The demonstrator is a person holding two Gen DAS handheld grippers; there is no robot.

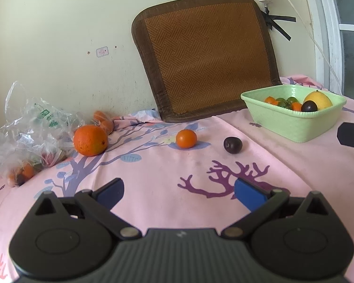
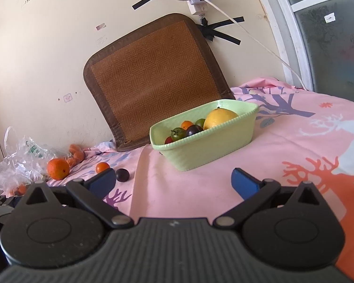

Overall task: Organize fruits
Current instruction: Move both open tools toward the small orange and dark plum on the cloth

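Observation:
A light green basket (image 1: 280, 125) (image 2: 207, 146) sits on the pink cloth and holds a yellow fruit (image 2: 218, 118), a dark plum and small orange and green fruits. Loose on the cloth lie a large orange (image 1: 90, 140) (image 2: 58, 168), a small orange fruit (image 1: 186, 138) (image 2: 102, 167) and a dark plum (image 1: 233, 145) (image 2: 122, 175). My left gripper (image 1: 179, 192) is open and empty, short of the loose fruits. My right gripper (image 2: 173, 181) is open and empty, in front of the basket.
A clear plastic bag (image 1: 28, 132) (image 2: 18, 162) with more fruit lies at the far left by the wall. A brown woven mat (image 1: 205, 56) leans against the wall behind the basket. Cables and a power strip (image 2: 195, 0) hang on the wall.

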